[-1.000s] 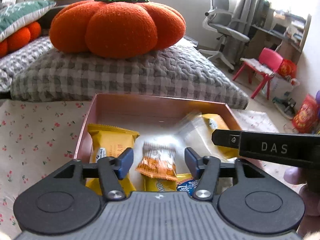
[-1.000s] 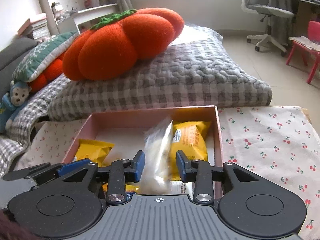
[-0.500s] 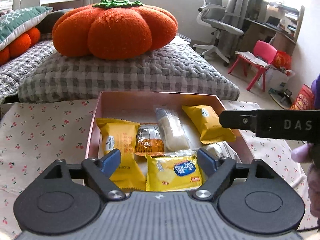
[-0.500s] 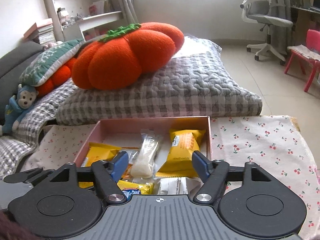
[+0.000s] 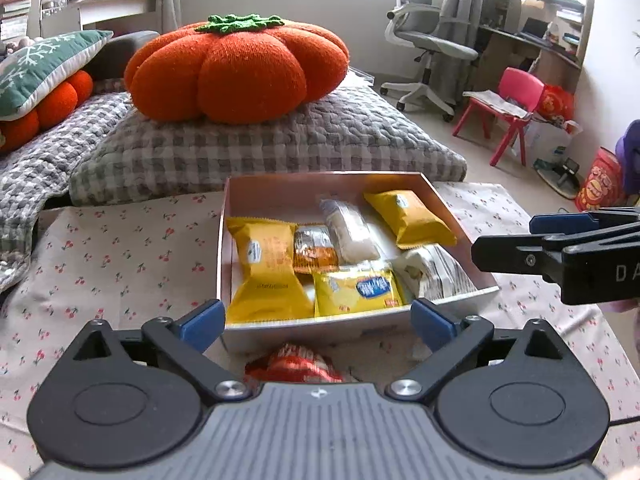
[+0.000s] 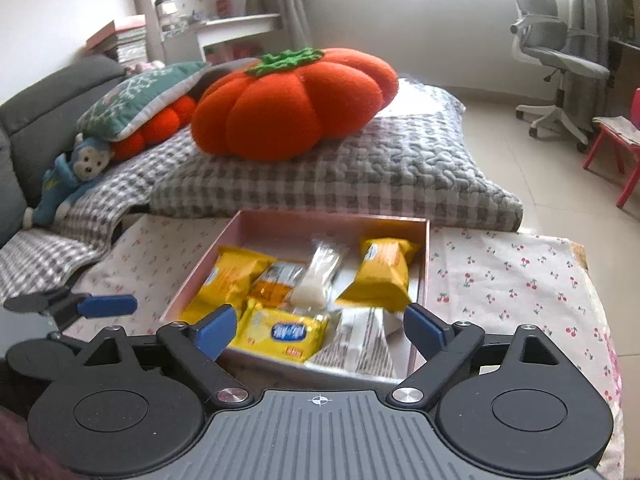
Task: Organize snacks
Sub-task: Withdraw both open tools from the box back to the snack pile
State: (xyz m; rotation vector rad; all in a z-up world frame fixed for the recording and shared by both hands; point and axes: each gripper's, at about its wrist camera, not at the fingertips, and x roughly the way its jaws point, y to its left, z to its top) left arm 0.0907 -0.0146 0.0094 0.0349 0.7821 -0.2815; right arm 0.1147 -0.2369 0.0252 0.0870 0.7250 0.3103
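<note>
A pink box (image 5: pixel 458 222) sits on a cherry-print cloth (image 5: pixel 112 256) and holds the snacks. Along its left wall lies a long yellow packet (image 5: pixel 266 270); beside that a small orange packet (image 5: pixel 314 248), then a clear white packet (image 5: pixel 348 232) lying lengthwise. At the far right corner a second yellow packet (image 5: pixel 408 218) rests tilted. Near the front wall lie a yellow packet with a blue label (image 5: pixel 358 288) and a white printed packet (image 5: pixel 438 270), touching each other.

A red packet (image 5: pixel 294 364) lies on the cloth outside the box, just in front of its near wall, half hidden under the left claw (image 5: pixel 318 322). That claw is spread wide and grips nothing, its blue tips flanking the box's front wall.

The right claw (image 6: pixel 320 332) is also spread wide and empty, poised over the box's near end above the blue-label and white packets. In the left view it shows at the box's right side.

Behind the box, a pumpkin cushion (image 5: pixel 236 68) rests on a grey checked pillow (image 5: pixel 264 152).
</note>
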